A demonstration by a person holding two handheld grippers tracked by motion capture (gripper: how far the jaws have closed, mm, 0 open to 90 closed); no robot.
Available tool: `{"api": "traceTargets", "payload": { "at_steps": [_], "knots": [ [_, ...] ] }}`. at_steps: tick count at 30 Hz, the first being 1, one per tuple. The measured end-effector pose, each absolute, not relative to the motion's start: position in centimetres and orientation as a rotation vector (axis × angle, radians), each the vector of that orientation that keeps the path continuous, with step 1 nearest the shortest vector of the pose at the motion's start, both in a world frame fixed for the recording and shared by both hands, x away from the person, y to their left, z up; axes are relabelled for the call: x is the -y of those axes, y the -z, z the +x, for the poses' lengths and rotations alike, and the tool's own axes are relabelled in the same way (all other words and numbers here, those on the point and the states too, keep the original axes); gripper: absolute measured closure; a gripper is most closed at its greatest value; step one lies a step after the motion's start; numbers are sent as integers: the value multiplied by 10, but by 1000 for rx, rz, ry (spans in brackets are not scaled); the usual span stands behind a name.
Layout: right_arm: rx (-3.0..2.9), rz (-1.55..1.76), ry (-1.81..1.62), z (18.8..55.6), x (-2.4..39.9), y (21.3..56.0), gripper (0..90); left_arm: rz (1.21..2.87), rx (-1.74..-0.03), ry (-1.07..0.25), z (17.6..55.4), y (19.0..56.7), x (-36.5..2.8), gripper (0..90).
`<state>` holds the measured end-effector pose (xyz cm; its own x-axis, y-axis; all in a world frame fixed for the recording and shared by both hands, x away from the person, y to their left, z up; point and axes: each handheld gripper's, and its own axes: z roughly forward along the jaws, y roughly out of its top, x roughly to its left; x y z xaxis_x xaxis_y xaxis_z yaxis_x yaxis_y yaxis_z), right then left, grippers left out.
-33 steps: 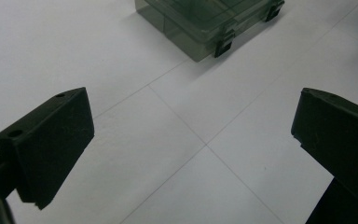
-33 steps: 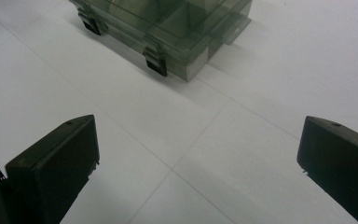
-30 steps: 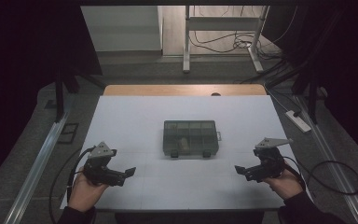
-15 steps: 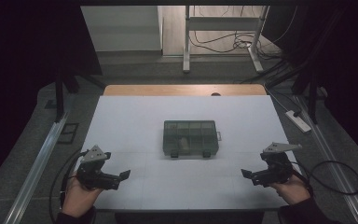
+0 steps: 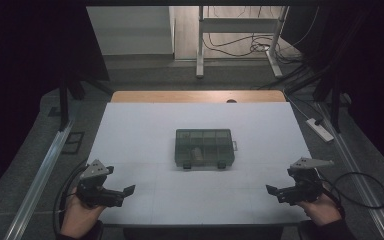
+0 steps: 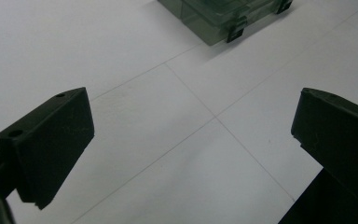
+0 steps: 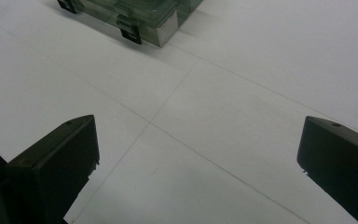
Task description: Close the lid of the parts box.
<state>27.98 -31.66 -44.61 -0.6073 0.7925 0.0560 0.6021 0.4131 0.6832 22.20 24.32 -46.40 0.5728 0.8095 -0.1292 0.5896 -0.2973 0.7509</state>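
High view: closed compartment box (image 5: pixel 204 148) on table (image 5: pixel 130 130) holds small object (image 5: pixel 197 155).

No readable text, label, brand or number anywhere (dark translucent plastic compartment box (image 5: pixel 204 148) at centre of white table (image 5: pixel 140 130) unmarked).

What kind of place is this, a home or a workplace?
Probably a lab or test room, not a home. A white table stands bare except for one clear organizer box, loose cables lie on the floor behind, and a power strip lies beside the table.
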Motion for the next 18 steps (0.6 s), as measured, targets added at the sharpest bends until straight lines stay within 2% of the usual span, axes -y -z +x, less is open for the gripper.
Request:
{"api": "traceTargets", "payload": {
  "at_steps": [18],
  "knots": [
    [-2354, 1256, -959, 267, 329, 440, 0, 2003, -1165, -383, 209, 463, -252, 2]
  ]
}}
